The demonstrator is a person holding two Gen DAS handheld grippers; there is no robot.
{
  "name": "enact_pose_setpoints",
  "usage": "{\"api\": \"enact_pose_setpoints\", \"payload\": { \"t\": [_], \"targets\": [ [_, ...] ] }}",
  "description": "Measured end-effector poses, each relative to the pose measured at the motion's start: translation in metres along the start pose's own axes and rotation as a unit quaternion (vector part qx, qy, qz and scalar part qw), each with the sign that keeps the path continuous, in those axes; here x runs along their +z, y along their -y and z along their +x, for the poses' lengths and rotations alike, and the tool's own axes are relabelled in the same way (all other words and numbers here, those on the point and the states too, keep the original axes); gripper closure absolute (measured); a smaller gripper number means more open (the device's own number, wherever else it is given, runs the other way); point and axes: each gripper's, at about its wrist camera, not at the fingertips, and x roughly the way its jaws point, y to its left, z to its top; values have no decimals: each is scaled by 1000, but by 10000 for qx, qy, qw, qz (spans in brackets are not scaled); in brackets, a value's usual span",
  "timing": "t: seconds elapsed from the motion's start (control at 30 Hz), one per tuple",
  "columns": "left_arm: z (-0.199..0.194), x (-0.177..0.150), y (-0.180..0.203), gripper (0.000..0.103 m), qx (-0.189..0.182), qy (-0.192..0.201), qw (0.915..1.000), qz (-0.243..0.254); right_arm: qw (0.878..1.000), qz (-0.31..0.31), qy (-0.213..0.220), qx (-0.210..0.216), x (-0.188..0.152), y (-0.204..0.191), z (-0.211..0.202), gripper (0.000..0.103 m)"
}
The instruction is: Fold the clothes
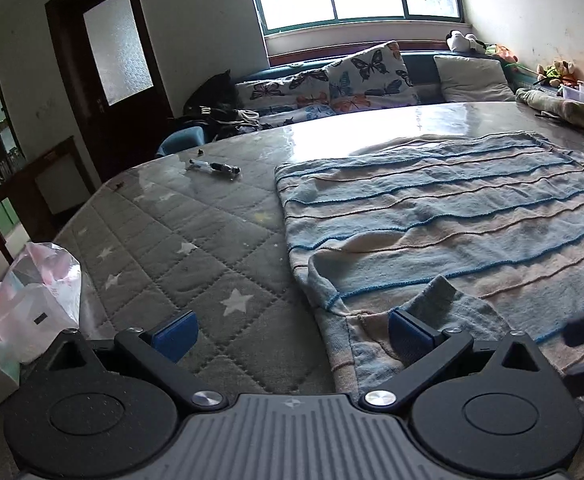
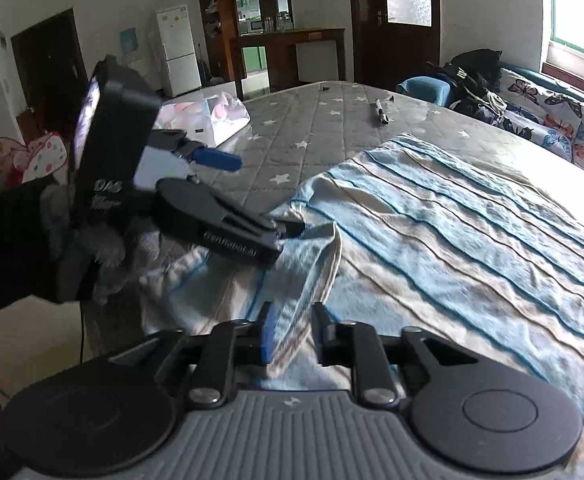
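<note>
Striped garment [image 1: 451,220]: flat on mattress [image 1: 180,248], ahead of both grippers. Left gripper [image 1: 292,330]: fingers wide, empty, at collar edge. Right gripper [image 2: 292,334]: narrow gap, collar strip loose between pads. Risk: strip slips free, fold skews.

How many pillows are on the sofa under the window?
2. A butterfly pillow leans on the sofa back under the window, and a plain white pillow sits to its right. Others may be hidden behind the table edge.
</note>
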Motion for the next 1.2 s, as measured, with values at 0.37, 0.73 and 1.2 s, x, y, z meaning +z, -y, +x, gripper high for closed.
{"api": "enact_pose_setpoints", "payload": {
  "t": [0.37,0.73,1.2],
  "targets": [
    [7,5,-13,0,-306,-137,9991,-260,9990,289,-48,327,11,10,34,69],
    [10,5,-14,0,-349,-161,9990,-224,9940,761,-11,791,13,22,18,102],
    [-20,-15,0,0,-445,-98,9988,197,9944,792,-298,636,-4,18,7,94]
  ]
}}
